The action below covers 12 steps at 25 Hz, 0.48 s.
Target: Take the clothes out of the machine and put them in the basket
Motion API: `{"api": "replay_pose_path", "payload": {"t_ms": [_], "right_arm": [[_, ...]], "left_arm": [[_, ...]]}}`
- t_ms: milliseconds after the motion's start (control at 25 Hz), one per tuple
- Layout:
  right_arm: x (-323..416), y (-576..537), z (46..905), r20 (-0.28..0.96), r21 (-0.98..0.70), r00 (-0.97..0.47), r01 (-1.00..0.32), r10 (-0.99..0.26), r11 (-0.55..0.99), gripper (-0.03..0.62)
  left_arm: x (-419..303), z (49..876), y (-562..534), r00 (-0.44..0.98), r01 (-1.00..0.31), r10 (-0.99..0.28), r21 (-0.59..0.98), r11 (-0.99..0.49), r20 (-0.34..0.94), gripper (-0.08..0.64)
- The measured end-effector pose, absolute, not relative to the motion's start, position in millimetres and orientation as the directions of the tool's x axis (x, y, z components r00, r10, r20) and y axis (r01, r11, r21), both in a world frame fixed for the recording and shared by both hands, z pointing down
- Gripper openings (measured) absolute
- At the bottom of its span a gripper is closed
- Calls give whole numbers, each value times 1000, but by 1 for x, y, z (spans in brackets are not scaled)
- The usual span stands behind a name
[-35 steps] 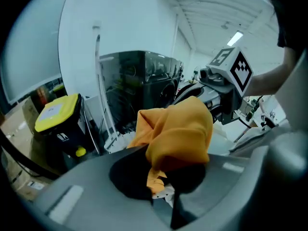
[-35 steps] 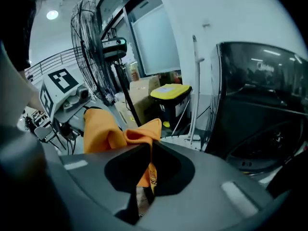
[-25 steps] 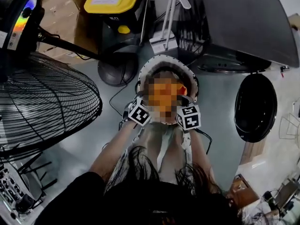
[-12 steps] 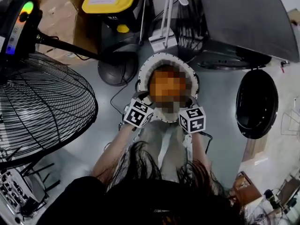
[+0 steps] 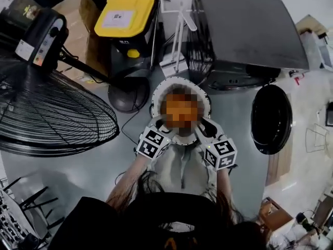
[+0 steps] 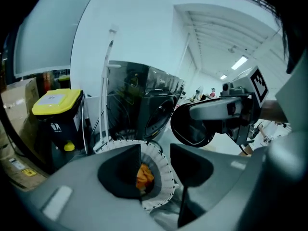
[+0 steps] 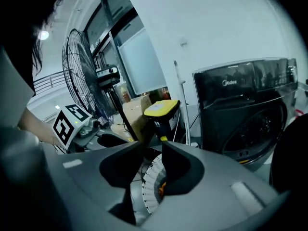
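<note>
ok so both claws are hanging over the basket point(image 5: 179, 79) with nothing in them. My left claw point(image 6: 156, 160) is gaping wide, and through the gap I can see the orange garment point(image 6: 144, 176) sitting down in the basket, below and just ahead of the tips. My right claw point(image 7: 153, 152) is a lot narrower, and its jaws have just been closing a bit, but there's a gap and nothing between them, only the basket rim showing beyond. What matters for the next move imo is that the washing machine point(image 5: 250, 30) sits past the basket and off to the right of both claws, with its door point(image 5: 270, 119) swung open out to the right of my right claw. That makes the right claw the nearer one for reaching in, while the left would have to cross over the basket to get there. Can't tell from here whether anything's left in the drum, it's just dark in there
</note>
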State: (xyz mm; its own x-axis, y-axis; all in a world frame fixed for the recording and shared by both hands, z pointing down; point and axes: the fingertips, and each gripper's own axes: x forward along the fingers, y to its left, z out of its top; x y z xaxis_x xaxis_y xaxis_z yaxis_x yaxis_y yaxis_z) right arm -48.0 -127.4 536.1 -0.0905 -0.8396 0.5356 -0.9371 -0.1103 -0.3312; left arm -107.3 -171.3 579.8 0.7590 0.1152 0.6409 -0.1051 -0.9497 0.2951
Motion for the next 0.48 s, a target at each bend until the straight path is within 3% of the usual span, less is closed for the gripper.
{"api": "replay_pose_path", "payload": {"t_ms": [480], "right_arm": [[-43, -63, 432, 421, -384, 4, -905, -907, -182, 122]], "left_arm": [[-110, 478, -121, 807, 65, 180, 219, -974, 562, 170]]}}
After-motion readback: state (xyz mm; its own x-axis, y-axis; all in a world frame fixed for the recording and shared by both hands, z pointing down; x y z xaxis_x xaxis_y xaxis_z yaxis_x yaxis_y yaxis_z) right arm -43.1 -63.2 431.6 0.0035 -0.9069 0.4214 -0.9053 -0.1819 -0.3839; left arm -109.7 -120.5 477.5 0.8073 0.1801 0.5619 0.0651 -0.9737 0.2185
